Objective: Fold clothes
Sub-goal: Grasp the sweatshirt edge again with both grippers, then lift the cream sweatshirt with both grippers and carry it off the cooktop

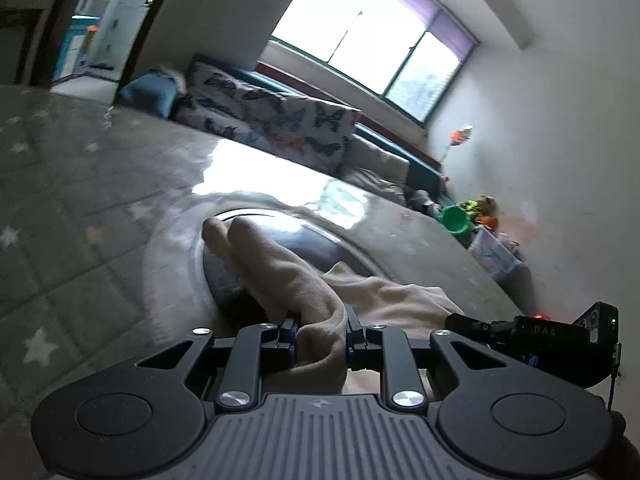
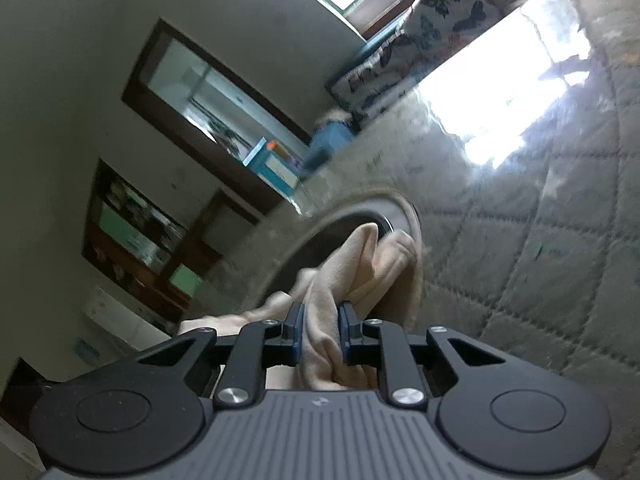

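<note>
- The left claw [image 1: 320, 334] is clamped on a bunched fold of the cream garment [image 1: 304, 280]; cloth fills the whole gap between its fingers and spills back over the claw's body
- The right claw [image 2: 320, 330] is clamped likewise on a twisted bunch of the same cream garment [image 2: 352, 276]; its blue pads [image 2: 297, 344] press the cloth from both sides
- The garment lies over a dark rounded object [image 1: 272, 256] with a shiny rim, which sits on the quilted bedspread [image 1: 80, 184]; two rounded cloth ends reach toward the far rim of that object
- Open room: the bedspread runs wide and bare to the left in the left wrist view, and to the right in the right wrist view, where a bright patch of window light [image 2: 500, 108] falls on it
- Edges: a butterfly-print cushion [image 1: 280, 120] lines the far side of the bed beneath the window [image 1: 372, 36]; toys and a green bowl [image 1: 456, 220] crowd the corner by the wall
- In the left wrist view the right claw's housing [image 1: 552, 336] shows just beside the garment's right part
- Hard to make out: what the dark rounded object is; both views are blurred and tilted; the claws' bodies cut off the near part of the garment, so its full outline cannot be told
</note>
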